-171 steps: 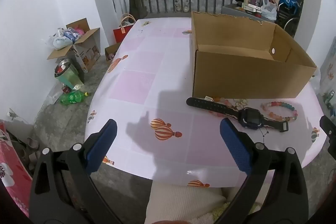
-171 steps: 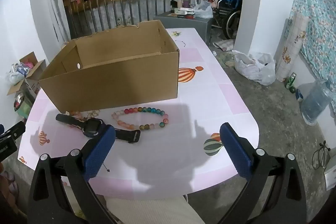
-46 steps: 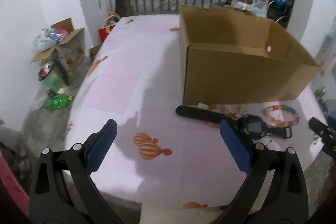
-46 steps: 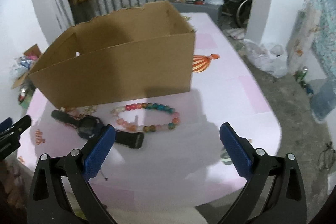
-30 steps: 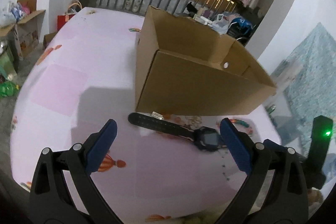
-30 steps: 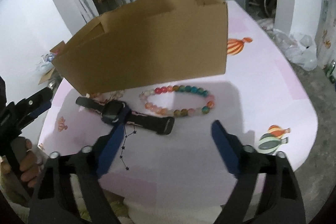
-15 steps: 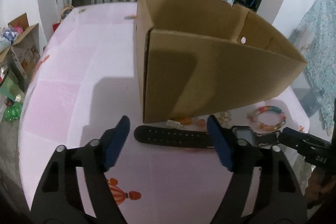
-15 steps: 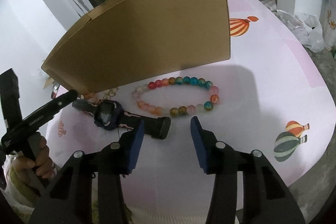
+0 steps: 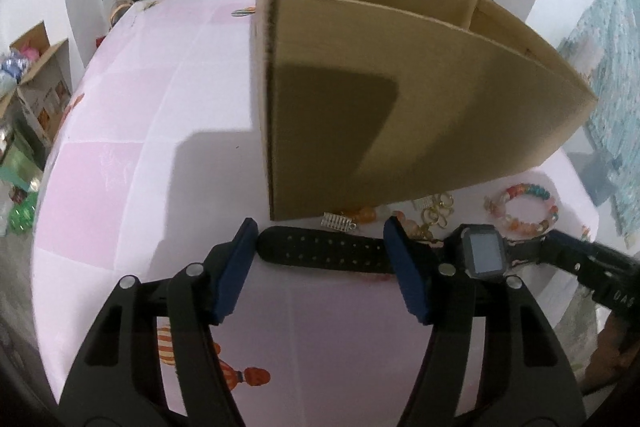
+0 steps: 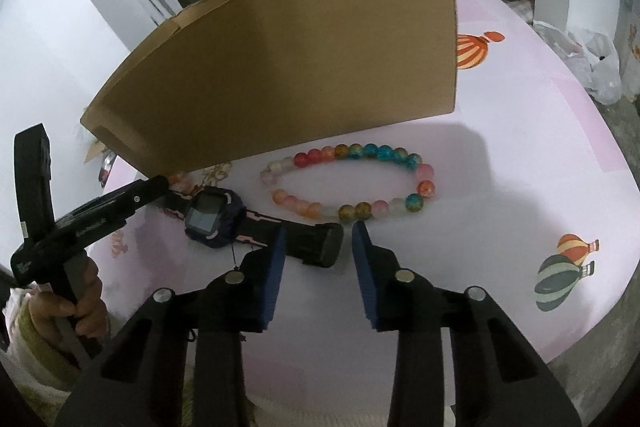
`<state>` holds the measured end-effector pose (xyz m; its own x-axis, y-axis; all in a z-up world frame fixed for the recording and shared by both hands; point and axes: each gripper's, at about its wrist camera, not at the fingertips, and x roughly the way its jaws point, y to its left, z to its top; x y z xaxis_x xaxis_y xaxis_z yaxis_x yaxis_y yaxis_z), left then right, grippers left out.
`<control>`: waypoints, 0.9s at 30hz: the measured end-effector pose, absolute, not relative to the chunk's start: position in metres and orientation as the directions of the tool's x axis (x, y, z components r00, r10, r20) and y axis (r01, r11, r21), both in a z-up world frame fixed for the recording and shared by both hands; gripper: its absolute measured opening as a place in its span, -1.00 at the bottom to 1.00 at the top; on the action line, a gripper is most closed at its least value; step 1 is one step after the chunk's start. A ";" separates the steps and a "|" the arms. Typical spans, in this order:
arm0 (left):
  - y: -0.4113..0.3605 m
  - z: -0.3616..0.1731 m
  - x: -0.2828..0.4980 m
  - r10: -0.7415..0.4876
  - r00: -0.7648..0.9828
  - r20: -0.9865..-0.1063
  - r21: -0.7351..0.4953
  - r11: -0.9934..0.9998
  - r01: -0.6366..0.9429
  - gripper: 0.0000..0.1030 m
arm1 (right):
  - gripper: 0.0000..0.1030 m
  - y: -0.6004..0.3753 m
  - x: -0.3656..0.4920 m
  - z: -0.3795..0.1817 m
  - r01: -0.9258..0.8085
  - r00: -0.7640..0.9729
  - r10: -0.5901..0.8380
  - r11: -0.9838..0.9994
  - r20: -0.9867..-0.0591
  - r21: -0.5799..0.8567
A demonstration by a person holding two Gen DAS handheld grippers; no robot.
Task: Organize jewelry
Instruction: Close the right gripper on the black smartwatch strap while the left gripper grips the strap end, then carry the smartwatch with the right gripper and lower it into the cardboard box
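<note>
A dark smartwatch [image 9: 482, 255] lies flat on the pink tablecloth in front of a cardboard box [image 9: 400, 107]. My left gripper [image 9: 320, 235] straddles its long perforated strap [image 9: 320, 254]. The jaws are closing, and both pads stand clear of the strap. In the right wrist view the watch [image 10: 210, 217] points its short strap end [image 10: 320, 249] between the fingers of my right gripper [image 10: 320, 230]. Those jaws are closing too, with a gap still on the right side. A multicoloured bead bracelet [image 10: 348, 183] lies just beyond, and shows small in the left wrist view [image 9: 524, 207].
The box [image 10: 300, 67] rises close behind the jewelry. Small gold and orange trinkets [image 9: 436, 207] lie against its base. A hand [image 10: 76, 307] holds the left gripper's handle at the table's near left. Balloon prints [image 10: 564, 275] mark the cloth, and the table edge curves away on the right.
Both pairs of jaws have narrowed a lot. The left gripper has come down and forward onto the watch strap. The right gripper has hardly moved, and the strap end now sits between its fingers.
</note>
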<state>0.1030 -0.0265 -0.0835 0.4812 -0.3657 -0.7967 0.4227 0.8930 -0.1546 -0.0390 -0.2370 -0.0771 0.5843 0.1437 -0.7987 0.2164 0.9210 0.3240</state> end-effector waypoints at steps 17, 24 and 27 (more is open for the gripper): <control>-0.033 -0.070 0.090 -0.393 0.491 -0.777 -0.150 0.874 0.462 -0.52 | -0.75 -0.232 -0.040 -0.069 0.188 0.601 0.145 0.930 -0.786 0.315; -0.029 -0.053 0.076 -0.424 0.517 -0.744 -0.165 0.866 0.473 -0.60 | -0.92 -0.225 -0.049 -0.058 0.149 0.649 0.125 0.946 -0.750 0.287; -0.028 -0.046 0.066 -0.439 0.528 -0.727 -0.166 0.859 0.485 -0.62 | -0.92 -0.223 -0.053 -0.051 0.135 0.670 0.120 0.951 -0.733 0.280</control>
